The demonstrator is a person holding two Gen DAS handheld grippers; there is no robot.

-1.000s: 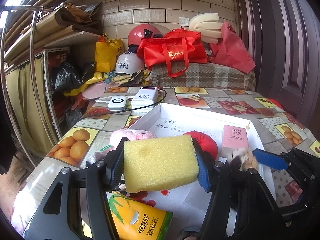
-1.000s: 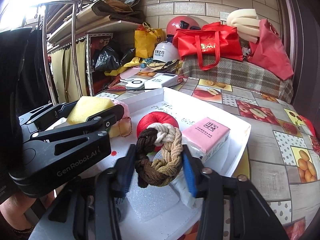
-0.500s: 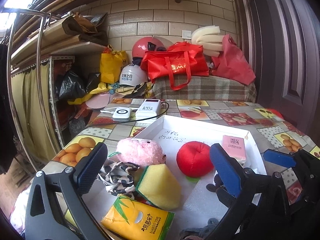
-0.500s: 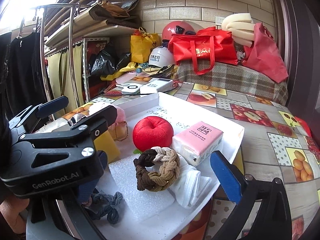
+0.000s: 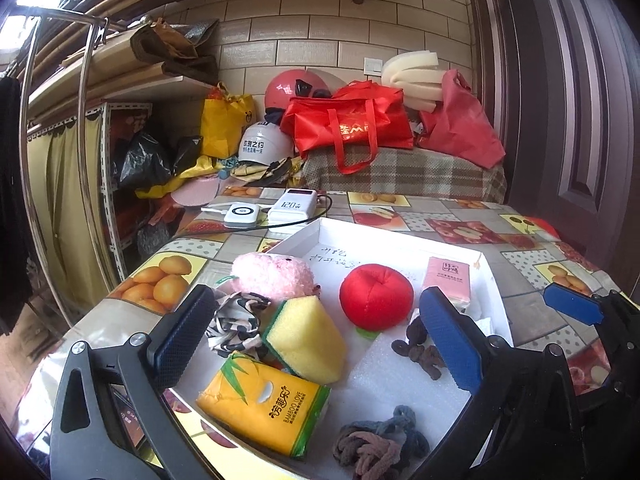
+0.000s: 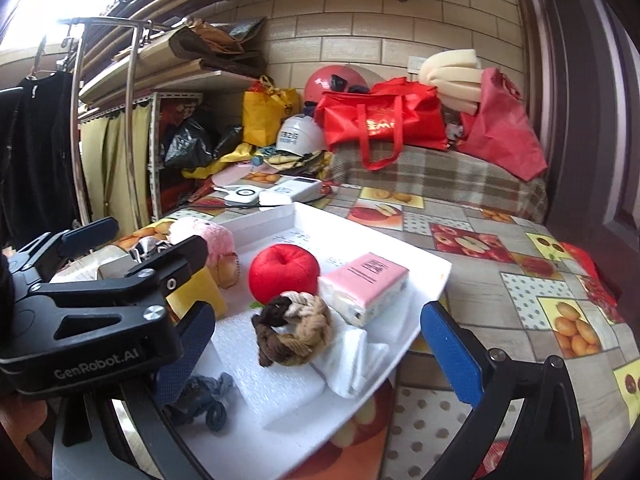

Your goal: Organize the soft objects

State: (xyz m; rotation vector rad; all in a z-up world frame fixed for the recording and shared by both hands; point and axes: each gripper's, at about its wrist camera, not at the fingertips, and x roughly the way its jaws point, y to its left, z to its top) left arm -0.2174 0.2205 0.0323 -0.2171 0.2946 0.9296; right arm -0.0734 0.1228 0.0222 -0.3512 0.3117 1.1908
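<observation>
step: both claws empty above the tray, between placements; judged as a drop-off just done or a new pick about to start
left gripper [image 5: 320, 332]: jaws wide, nothing between the pads, hovering over the tray's near left part
right gripper [image 6: 316, 344]: jaws wide, nothing gripped, over the tray's near right part
tray [image 5: 404, 236]: white, shallow, on the fruit-print table [image 5: 460, 220]
sponge [image 5: 304, 340]: yellow, lying tilted near the tray's left edge, touching the yellow tissue pack [image 5: 264, 404]
braided ring [image 6: 292, 328]: brown and cream, on a white cloth near the tray's right edge, just beside the pink tissue pack [image 6: 364, 284]
red apple cushion [image 5: 376, 300]: tray centre
pink plush [image 5: 272, 276]: at the tray's left edge, half over the rim
grey hair tie [image 5: 380, 440]: near edge, loose
next: judged, pick whichever soft item remains unsorted; needs a wide approach, gentle squeeze since everything deforms
</observation>
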